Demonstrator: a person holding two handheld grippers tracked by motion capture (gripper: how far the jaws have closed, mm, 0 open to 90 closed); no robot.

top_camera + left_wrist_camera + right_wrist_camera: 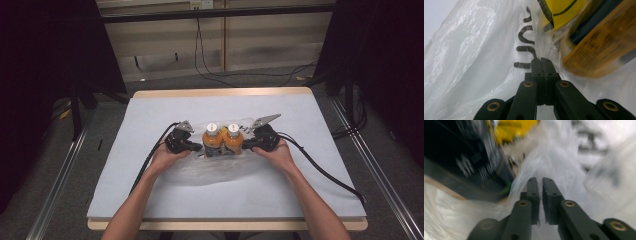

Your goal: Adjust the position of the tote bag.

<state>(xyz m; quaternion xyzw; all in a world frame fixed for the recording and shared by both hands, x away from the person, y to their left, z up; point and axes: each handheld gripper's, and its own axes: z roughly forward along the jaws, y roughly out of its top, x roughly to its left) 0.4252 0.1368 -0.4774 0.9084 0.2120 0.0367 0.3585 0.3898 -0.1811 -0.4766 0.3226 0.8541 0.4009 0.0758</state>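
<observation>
Two orange juice bottles with white caps, one on the left (212, 140) and one on the right (233, 139), stand side by side inside a clear plastic bag (220, 169) on the table. My left gripper (197, 146) lies at the bag's left side and my right gripper (246, 145) at its right. In the left gripper view the left gripper (541, 60) has its jaws pressed together on gathered bag film (474, 50), with a bottle's orange label (599, 45) close by. The right gripper (539, 180) has its jaws nearly together on blurred film (564, 157).
The light blue table cover (150, 115) has free room all round the bag. Black cables (320, 167) trail from both grippers toward the table's front corners. Dark stands and floor cables sit beyond the far edge.
</observation>
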